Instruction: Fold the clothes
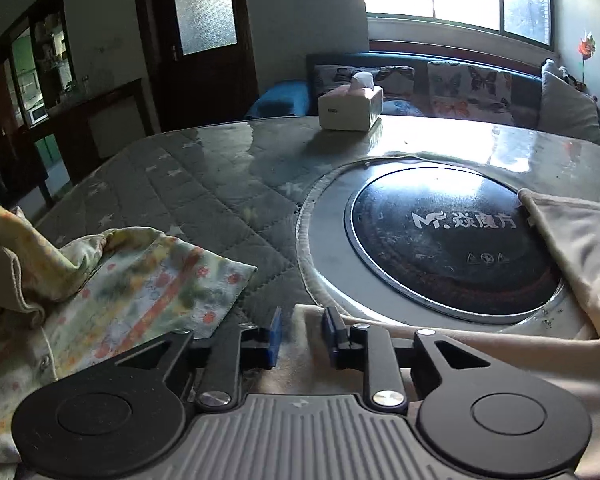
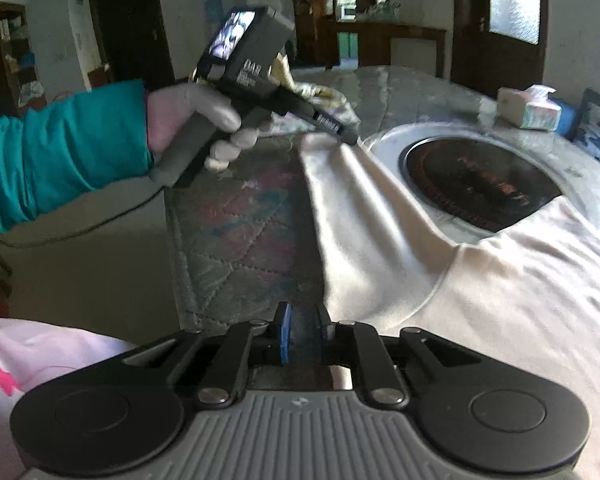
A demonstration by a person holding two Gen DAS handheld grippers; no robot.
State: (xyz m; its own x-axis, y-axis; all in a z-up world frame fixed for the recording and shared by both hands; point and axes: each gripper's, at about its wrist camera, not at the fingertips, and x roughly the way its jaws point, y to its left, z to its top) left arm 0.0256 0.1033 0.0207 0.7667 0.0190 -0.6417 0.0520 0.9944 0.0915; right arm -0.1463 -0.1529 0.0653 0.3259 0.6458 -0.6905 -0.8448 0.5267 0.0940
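A white garment (image 2: 480,300) lies spread over the near right of the table, and its cream edge (image 1: 580,248) shows in the left wrist view. My left gripper (image 1: 302,334) is shut on a bunch of this cloth at its far corner. Seen from the right wrist, that left gripper (image 2: 350,136) has ridges of cloth running out from its tip. My right gripper (image 2: 304,334) sits at the garment's near left hem, its jaws close together on the edge. A floral garment (image 1: 140,280) lies crumpled at the left.
A round black cooktop (image 1: 448,240) is set into the quilted table cover (image 1: 188,184), partly under the white garment. A tissue box (image 1: 350,106) stands at the far edge. A gloved hand (image 2: 204,108) with a teal sleeve holds the left gripper. A sofa (image 1: 460,84) stands behind the table.
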